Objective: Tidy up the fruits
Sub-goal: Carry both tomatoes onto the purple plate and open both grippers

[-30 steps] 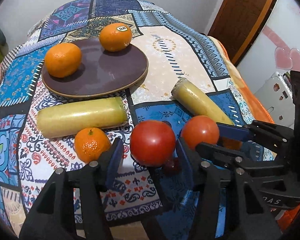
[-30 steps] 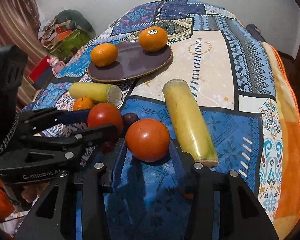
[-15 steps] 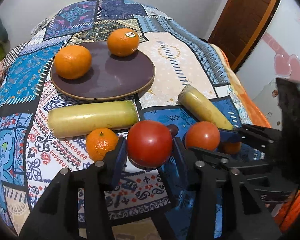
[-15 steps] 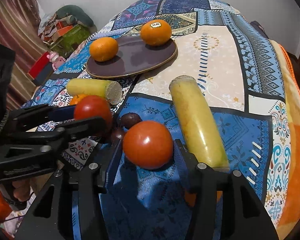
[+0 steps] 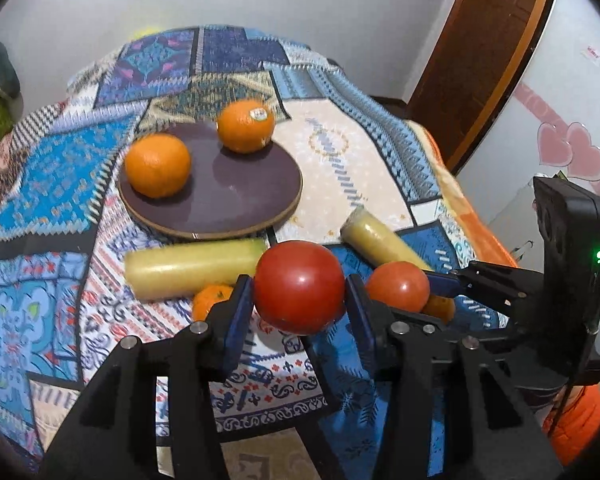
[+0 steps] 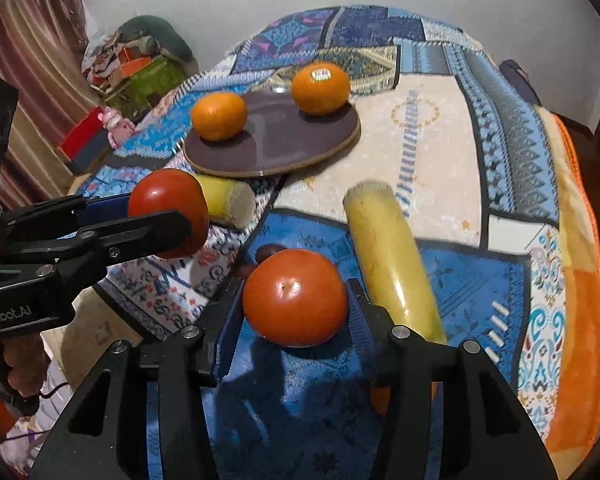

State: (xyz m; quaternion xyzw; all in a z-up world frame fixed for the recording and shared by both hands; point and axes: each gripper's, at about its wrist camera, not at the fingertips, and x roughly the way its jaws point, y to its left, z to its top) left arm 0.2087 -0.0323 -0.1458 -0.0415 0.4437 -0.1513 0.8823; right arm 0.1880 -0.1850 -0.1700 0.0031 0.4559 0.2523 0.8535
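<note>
The left gripper (image 5: pixel 299 304) is closed on a tomato (image 5: pixel 299 287), its blue pads pressed to either side of the fruit, which looks lifted off the cloth (image 5: pixel 52 168). The right gripper (image 6: pixel 296 312) grips a second tomato (image 6: pixel 295 298) the same way, jaws snug against its flanks, held above the blue patch of the cloth. Each claw shows in the other's view: the right one just to the right of the left in the left wrist view, the left one off to the left in the right wrist view, so the two tomatoes ride side by side, near but apart

Beyond the claws lie two pale yellow stalks, one (image 5: pixel 194 266) crosswise behind the left tomato, the other (image 6: pixel 392 264) running away just right of the right tomato. A small orange (image 5: pixel 212 300) sits on the cloth touching the crosswise stalk's near side, half hidden by the left pad. A couple of small dark fruits (image 6: pixel 270 251) peep out behind the right tomato. Further off is a dark plate (image 5: pixel 236 204) bearing two oranges, one (image 5: pixel 158 165) at its left edge, one with a sticker (image 5: pixel 245 126) at the back; its middle and near side are bare

I judge the step in hand to be carrying both tomatoes, likely to the plate. The next move calls for clearing the stalks, setting each tomato on bare plate away from the oranges, and easing open slowly so neither rolls
</note>
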